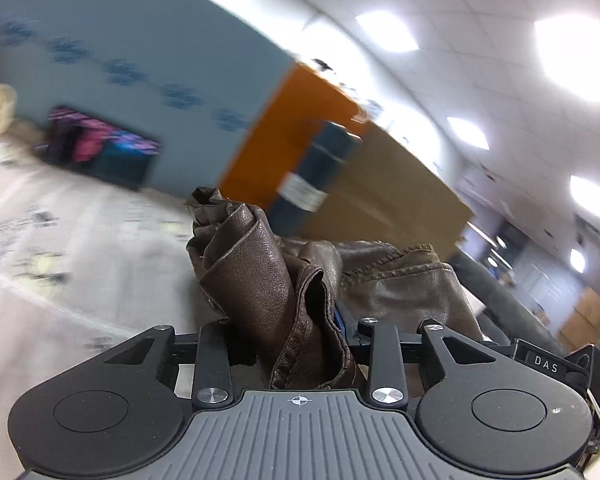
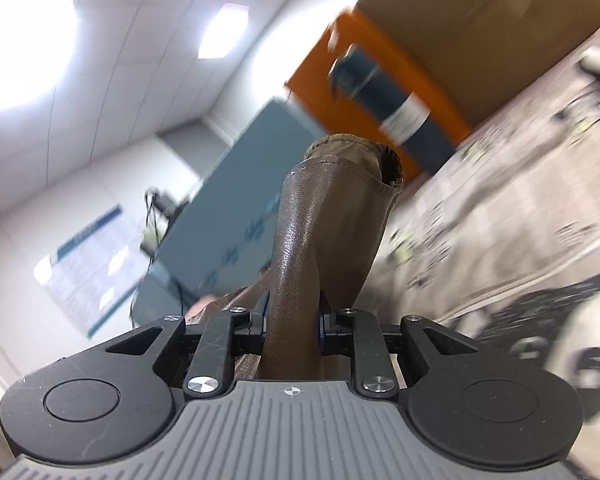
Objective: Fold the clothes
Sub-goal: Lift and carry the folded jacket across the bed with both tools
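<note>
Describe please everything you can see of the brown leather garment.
The brown leather garment looks like grained, slightly shiny leather with stitched seams and a thinner brown lining at its ends. It is crumpled and lifted off the table. The left gripper pinches a bunched fold; the right gripper clamps a tube-like part, perhaps a sleeve, that rises to an open hem. Its full shape is hidden.

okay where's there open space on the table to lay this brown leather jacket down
Both grippers, left and right, clamp the brown leather jacket. The patterned tablecloth looks bare left of it, short of the dark box. Right of the jacket, a dark object crowds in.
</note>
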`<action>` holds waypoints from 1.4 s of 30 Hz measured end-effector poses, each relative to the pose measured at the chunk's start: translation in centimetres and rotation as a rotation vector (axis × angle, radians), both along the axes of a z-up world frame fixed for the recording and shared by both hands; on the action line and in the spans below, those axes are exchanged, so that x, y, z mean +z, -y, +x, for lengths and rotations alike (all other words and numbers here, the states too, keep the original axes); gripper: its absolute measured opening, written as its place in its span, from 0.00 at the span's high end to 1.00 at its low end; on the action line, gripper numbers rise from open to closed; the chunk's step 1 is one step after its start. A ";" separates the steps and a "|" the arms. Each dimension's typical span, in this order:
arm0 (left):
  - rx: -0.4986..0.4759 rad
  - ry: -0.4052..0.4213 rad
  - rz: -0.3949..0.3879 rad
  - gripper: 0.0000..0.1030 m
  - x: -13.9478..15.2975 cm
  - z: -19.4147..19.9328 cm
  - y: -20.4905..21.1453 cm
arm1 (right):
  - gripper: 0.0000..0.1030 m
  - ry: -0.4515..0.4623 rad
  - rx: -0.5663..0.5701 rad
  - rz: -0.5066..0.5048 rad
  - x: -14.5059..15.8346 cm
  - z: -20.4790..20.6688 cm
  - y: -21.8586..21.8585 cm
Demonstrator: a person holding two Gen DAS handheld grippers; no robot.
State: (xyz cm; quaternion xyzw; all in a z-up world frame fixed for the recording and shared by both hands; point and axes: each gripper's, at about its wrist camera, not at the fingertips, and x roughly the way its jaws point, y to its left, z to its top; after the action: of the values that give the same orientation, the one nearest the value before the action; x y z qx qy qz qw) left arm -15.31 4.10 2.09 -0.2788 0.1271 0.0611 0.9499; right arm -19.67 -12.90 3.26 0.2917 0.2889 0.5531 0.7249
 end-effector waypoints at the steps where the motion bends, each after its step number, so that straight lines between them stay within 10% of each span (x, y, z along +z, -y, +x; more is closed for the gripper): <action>1: -0.026 0.004 0.013 0.69 0.4 0.8 0.8 | 0.82 -0.001 -0.026 0.017 0.0 0.1 1.2; 13: -0.325 0.176 0.088 0.69 4.4 15.4 10.7 | 0.82 0.088 -0.453 0.192 0.7 2.3 14.5; 20: -0.415 0.234 -0.025 0.69 3.3 23.9 15.1 | 0.82 0.162 -0.705 0.228 1.4 4.9 18.8; 30: -0.502 0.155 -0.083 0.69 -1.7 31.9 18.3 | 0.82 0.160 -0.958 0.073 -2.0 6.3 19.1; 40: -0.432 0.075 0.103 0.61 -3.6 32.7 18.4 | 0.78 0.120 -1.048 -0.134 -3.3 8.4 16.5; 42: -0.394 0.048 0.153 0.44 -3.5 32.2 18.7 | 0.71 0.074 -1.063 -0.137 -3.8 8.8 16.7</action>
State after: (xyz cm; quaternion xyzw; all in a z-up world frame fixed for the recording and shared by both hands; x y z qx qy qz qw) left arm 16.85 -14.65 -1.39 -0.1772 0.1516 -0.1228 0.9646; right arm -10.90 -29.61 -0.49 0.3303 0.1111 0.0995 0.9320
